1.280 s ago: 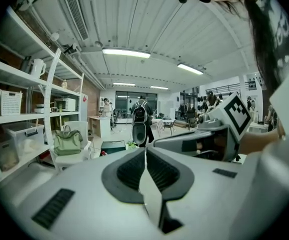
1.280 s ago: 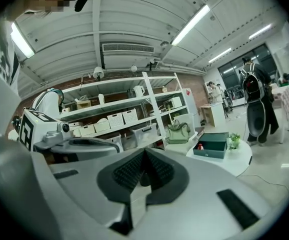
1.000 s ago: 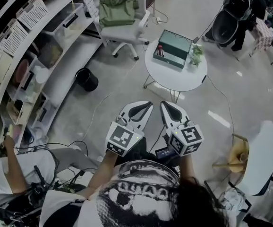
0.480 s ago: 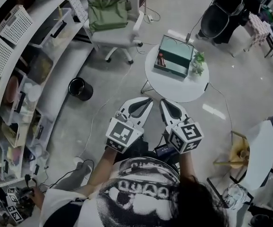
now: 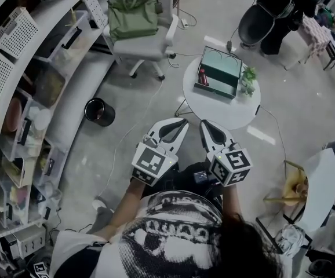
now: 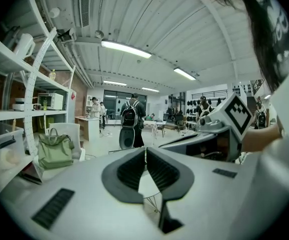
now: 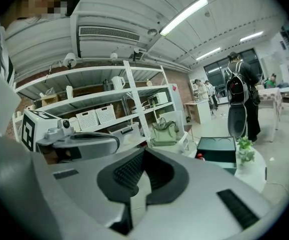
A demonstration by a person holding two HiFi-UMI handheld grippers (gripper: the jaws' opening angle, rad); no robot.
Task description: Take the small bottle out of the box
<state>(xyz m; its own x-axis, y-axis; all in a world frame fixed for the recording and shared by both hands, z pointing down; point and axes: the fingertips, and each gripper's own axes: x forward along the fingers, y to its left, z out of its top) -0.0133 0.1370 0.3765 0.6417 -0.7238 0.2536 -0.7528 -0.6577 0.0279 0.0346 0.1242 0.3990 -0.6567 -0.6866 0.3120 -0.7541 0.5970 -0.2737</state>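
Bottle [image 5: 202,77]: red, lying at the left end of the open box [image 5: 217,89] on the round counter [image 5: 225,110], long axis pointing away. It is well ahead of both claws. Left claw [image 5: 183,122] and right claw [image 5: 204,124]: both closed and empty, with the right seemingly nearer.

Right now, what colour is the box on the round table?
Dark teal green, paler green inside. The box shows best in the head view.

Furniture on a grey workroom floor.
An olive-green fabric handbag [image 5: 133,16] sits on a white swivel chair [image 5: 151,44]; a black round bin [image 5: 99,112] stands near curved white shelving [image 5: 51,16]; a small green potted plant [image 5: 248,79] stands at a round white table's [image 5: 219,114] edge.
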